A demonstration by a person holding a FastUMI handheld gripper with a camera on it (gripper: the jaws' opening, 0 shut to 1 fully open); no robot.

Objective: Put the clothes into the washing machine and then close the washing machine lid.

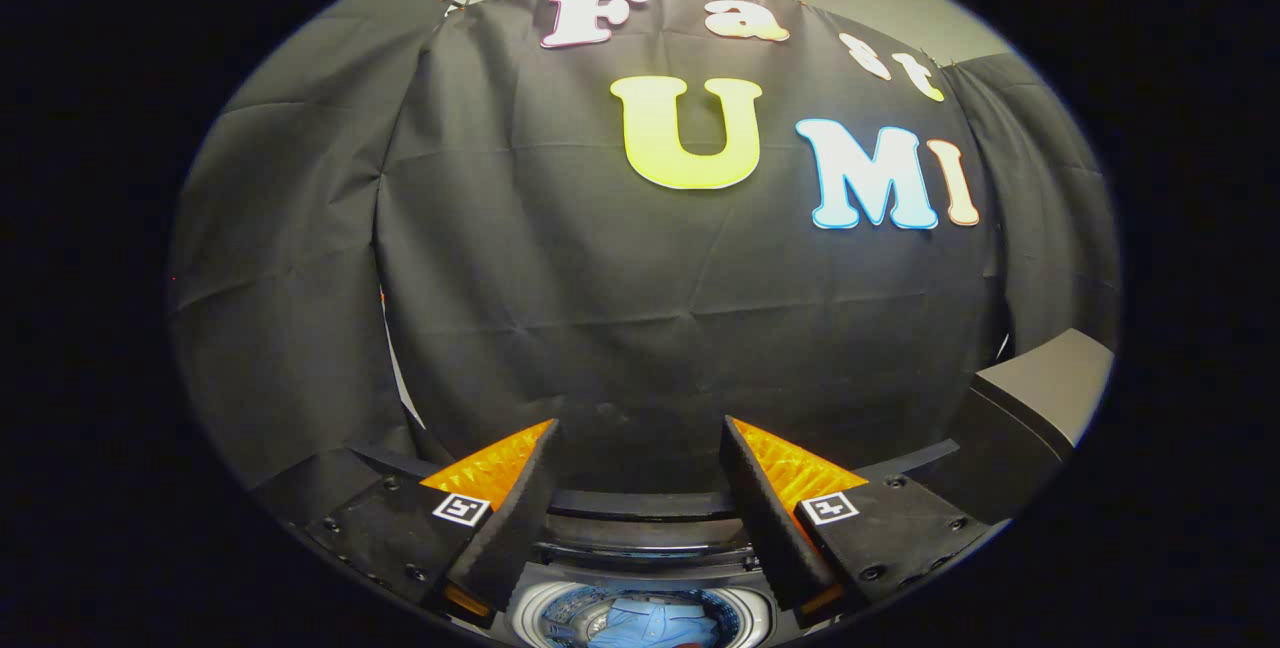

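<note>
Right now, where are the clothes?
In the gripper view, the clothes lie inside the washer drum, low between the open claw's fingers.

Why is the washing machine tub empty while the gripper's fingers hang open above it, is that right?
Not quite. The tub isn't empty: the gripper view shows light blue clothes lying inside it. The rest is right: the gripper hangs above the washing machine with its fingers apart, holding nothing.
</note>
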